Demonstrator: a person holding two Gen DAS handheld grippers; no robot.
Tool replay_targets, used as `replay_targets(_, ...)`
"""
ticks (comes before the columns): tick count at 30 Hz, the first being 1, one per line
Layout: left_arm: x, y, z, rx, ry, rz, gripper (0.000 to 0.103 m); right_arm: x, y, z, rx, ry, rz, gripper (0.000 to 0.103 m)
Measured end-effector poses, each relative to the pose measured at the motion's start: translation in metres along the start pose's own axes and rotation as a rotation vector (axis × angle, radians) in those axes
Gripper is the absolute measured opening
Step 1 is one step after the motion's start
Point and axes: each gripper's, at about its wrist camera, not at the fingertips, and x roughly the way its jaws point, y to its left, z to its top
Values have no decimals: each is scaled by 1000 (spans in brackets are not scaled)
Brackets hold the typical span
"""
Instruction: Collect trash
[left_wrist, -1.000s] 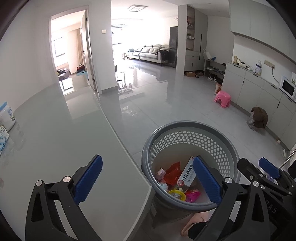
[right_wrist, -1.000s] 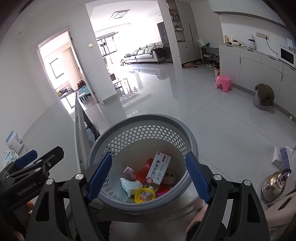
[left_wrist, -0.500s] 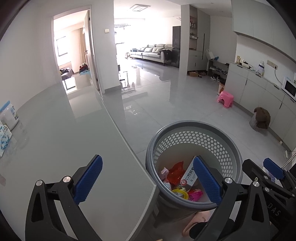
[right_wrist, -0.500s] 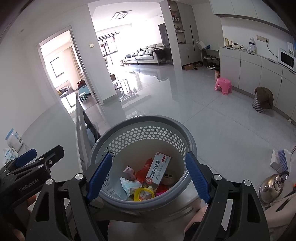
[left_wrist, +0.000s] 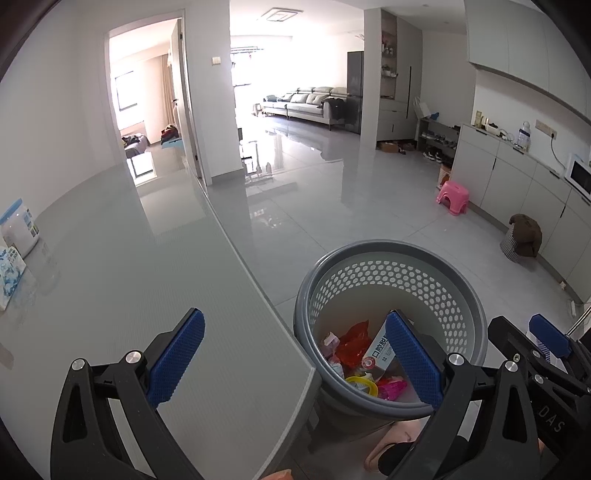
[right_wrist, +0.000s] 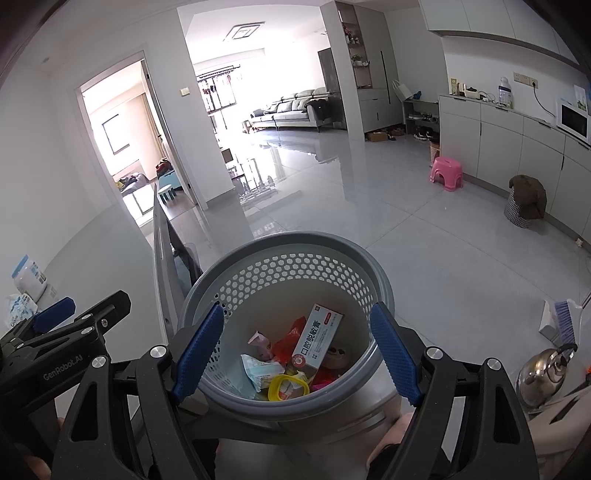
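my right gripper (right_wrist: 295, 354) hangs over the grey perforated basket (right_wrist: 332, 251), jaws spread wide with nothing between the blue pads, which frame the basket's mouth on either side. my left gripper (left_wrist: 295, 363) is just as wide apart and empty; its left pad sits over the near corner of the grey table (left_wrist: 129, 266), its right pad over the basket (left_wrist: 454, 266), which stands on the floor just off the table's right edge.

the trash lies at the bottom of the basket: a white and red box (right_wrist: 317, 341) with printed characters leaning against the far wall, a red wrapper (right_wrist: 286, 341) beside it on the left, a pale blue packet (right_wrist: 258, 369) nearer me, a yellow ring (right_wrist: 288, 386) at the near side, and something pink (left_wrist: 393, 387) to the right of the ring.

far left on the table stand a white canister with a blue lid (left_wrist: 18, 227) and a blue-printed pack (left_wrist: 9, 273). a metal kettle (right_wrist: 543, 373) sits near right, and a pink stool (right_wrist: 447, 171) stands far across the floor.
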Motion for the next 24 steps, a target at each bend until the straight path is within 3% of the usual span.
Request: replay_targets(24,-2,2,0,-5,10,-10,97,-1,0,0,0,2,2,78)
